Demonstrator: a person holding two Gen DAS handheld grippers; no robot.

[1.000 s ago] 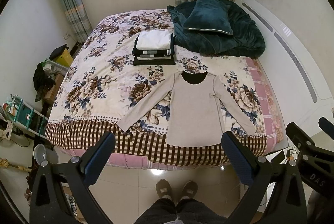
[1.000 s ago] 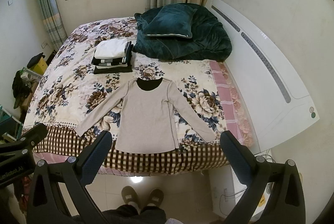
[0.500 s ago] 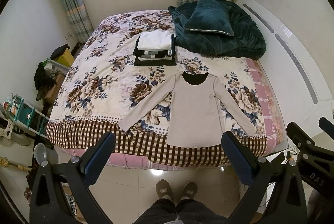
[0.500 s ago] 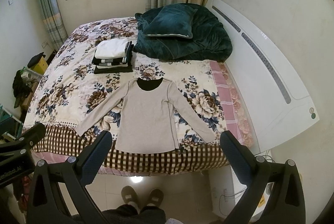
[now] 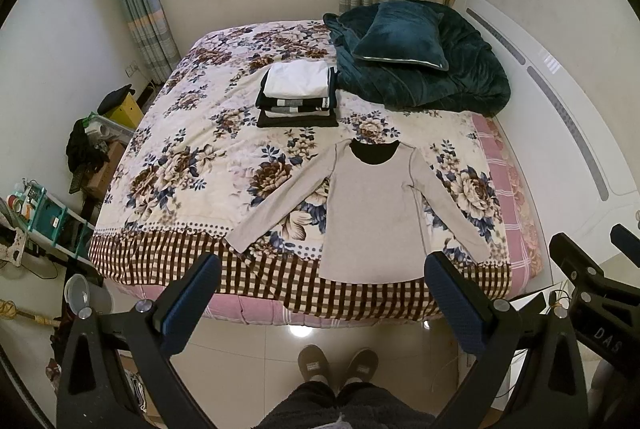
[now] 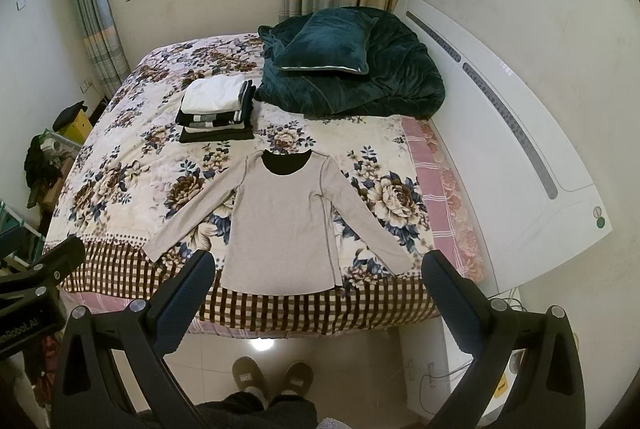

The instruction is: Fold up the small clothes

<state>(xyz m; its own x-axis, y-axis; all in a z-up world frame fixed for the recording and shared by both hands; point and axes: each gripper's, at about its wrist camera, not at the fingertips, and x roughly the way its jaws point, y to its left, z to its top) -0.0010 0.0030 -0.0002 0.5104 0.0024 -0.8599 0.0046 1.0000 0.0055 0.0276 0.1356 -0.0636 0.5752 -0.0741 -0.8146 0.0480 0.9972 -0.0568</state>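
Note:
A beige long-sleeved top (image 5: 372, 213) with a black neckline lies flat on the floral bedspread (image 5: 192, 157), sleeves spread, hem at the bed's near edge. It also shows in the right wrist view (image 6: 284, 225). My left gripper (image 5: 320, 277) is open and empty, held above the floor in front of the bed, well short of the top. My right gripper (image 6: 314, 273) is open and empty, level with it to the right. A stack of folded clothes (image 5: 298, 95) sits behind the top, also in the right wrist view (image 6: 218, 113).
A dark green duvet and pillow (image 5: 416, 65) are piled at the head of the bed by the white headboard (image 5: 560, 117). Shelves and clutter (image 5: 44, 221) stand left of the bed. The person's slippered feet (image 5: 338, 367) stand on the tiled floor.
Both views have shifted very slightly; the top, the stack and both open grippers stand as before.

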